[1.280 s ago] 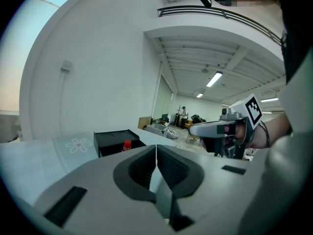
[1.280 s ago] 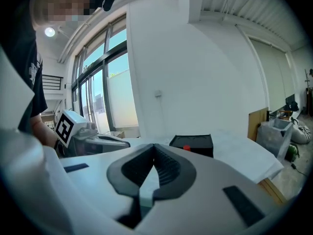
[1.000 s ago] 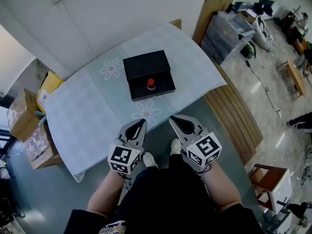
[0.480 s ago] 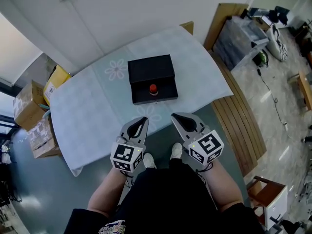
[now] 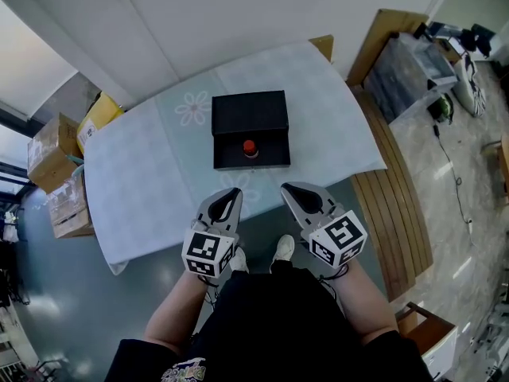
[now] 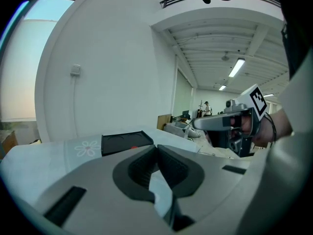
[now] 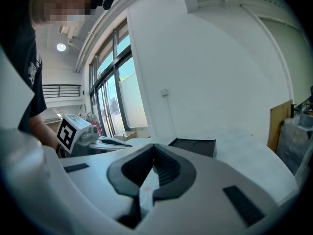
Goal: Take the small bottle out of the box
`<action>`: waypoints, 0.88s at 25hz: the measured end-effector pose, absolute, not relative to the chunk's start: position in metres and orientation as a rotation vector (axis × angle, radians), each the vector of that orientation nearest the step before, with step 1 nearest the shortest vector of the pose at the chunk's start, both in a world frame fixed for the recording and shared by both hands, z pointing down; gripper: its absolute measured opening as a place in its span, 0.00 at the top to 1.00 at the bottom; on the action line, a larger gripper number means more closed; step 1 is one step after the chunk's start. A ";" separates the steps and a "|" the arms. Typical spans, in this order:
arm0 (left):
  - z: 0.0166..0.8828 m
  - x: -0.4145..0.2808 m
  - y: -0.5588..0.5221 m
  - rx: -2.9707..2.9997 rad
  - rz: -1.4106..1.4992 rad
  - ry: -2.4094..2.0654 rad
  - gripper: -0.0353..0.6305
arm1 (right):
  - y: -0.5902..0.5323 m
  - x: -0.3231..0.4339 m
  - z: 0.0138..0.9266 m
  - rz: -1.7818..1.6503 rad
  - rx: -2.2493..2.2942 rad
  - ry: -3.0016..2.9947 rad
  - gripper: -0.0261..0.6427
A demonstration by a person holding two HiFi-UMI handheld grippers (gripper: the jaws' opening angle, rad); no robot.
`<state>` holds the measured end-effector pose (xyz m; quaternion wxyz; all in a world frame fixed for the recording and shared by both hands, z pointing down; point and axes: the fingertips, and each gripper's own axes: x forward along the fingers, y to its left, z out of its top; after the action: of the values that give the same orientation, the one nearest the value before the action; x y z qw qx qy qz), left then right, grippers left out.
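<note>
A black box lies open on the table, which has a pale flowered cloth. In its front half stands the small bottle with a red cap. My left gripper and right gripper hover side by side over the table's near edge, short of the box. Both are shut and hold nothing. The left gripper view shows its closed tips, with the box and red cap beyond. The right gripper view shows its closed tips and the box ahead.
Cardboard boxes are stacked on the floor left of the table. A slatted wooden bench and a grey crate stand to the right. A white wall runs behind the table. The person's white shoes are at the table's edge.
Both grippers, still shut, have edged forward toward the table as the person stepped closer. The box and bottle have not moved.
</note>
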<state>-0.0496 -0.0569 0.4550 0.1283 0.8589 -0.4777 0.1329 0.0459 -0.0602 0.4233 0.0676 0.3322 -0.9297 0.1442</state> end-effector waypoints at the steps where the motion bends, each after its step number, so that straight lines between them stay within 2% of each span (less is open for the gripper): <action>1: 0.457 -0.048 -0.058 2.487 0.387 -1.404 0.90 | -0.062 0.048 0.425 0.439 0.989 -2.803 0.93; 18: 0.471 -0.020 -0.081 2.395 0.462 -1.557 0.90 | -0.079 0.085 0.436 0.512 0.888 -2.852 0.93; 22: 0.474 -0.014 -0.085 2.384 0.485 -1.571 0.81 | -0.082 0.093 0.435 0.518 0.890 -2.862 0.93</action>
<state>-0.0144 -0.0854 0.4744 0.1227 0.8169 -0.5384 0.1664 0.0927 -0.0823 0.4348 0.0502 0.2922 -0.9397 0.1702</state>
